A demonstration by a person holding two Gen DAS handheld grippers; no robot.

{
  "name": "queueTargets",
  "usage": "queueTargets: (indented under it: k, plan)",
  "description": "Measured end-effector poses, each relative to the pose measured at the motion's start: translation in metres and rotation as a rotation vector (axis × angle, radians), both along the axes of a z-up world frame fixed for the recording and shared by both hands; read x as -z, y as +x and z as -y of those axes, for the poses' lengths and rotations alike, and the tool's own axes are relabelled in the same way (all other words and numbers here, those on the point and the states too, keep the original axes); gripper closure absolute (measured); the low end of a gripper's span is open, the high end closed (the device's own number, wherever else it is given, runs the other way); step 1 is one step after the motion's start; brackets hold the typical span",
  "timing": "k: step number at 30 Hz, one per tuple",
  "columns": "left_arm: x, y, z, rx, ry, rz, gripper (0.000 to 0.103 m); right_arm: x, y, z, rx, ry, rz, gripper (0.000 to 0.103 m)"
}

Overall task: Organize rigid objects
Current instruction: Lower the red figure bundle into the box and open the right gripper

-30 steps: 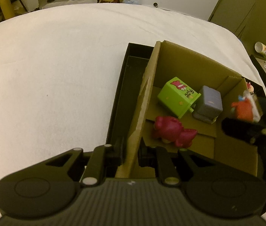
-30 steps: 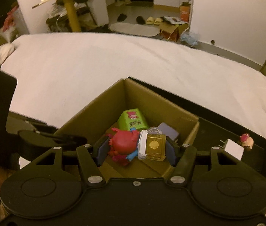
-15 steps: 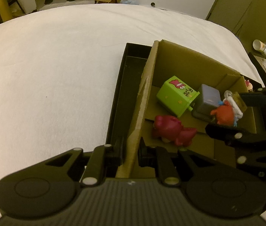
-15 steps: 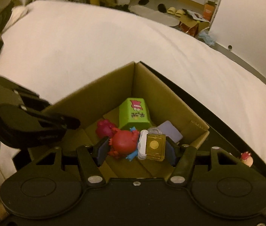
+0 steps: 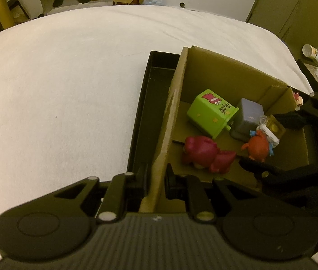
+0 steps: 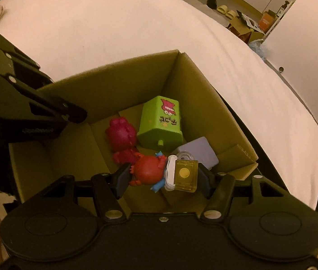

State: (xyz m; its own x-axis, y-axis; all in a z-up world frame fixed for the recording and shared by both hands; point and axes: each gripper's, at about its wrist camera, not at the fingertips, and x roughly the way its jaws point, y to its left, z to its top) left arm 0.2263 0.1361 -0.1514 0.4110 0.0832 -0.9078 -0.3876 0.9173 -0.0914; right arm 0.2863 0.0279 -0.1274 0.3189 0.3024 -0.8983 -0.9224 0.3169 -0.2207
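Observation:
A cardboard box (image 5: 226, 78) (image 6: 113, 90) sits on a white bed. Inside lie a green cube toy (image 5: 210, 112) (image 6: 161, 121), a grey cube (image 5: 247, 117) (image 6: 198, 151) and a magenta figure (image 5: 206, 154) (image 6: 120, 135). My right gripper (image 6: 162, 175) (image 5: 271, 141) is shut on a red figure with a yellow tag (image 6: 165, 172) (image 5: 260, 142) and holds it inside the box above the floor. My left gripper (image 5: 155, 180) is shut on the box's left wall (image 5: 165, 139).
A black tray (image 5: 145, 112) lies under and beside the box. A small figure (image 5: 297, 97) sits past the box's far right corner. The white bed (image 5: 57, 90) spreads to the left. A nightstand with a cup (image 5: 314, 52) stands at far right.
My right gripper has moved forward and down into the box with the red figure. My left gripper has stayed clamped on the box wall.

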Motion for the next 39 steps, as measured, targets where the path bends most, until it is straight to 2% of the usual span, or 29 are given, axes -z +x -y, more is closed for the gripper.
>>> queueTargets:
  k: [16,22,28,39]
  plan:
    - [0.002,0.001,0.002,0.003,0.004,0.001,0.09,0.019,-0.015,-0.005,-0.057,-0.079,0.116,0.041]
    - [0.002,0.0,0.001,0.002,0.002,0.002,0.09,0.018,-0.016,-0.004,-0.055,-0.076,0.115,0.04]
    - [0.002,0.0,0.0,0.0,0.0,0.004,0.09,0.013,-0.015,-0.002,-0.053,-0.053,0.107,0.031]
    - [0.002,0.0,0.0,-0.001,-0.005,0.004,0.09,-0.023,-0.017,0.023,0.003,0.063,0.102,0.029]
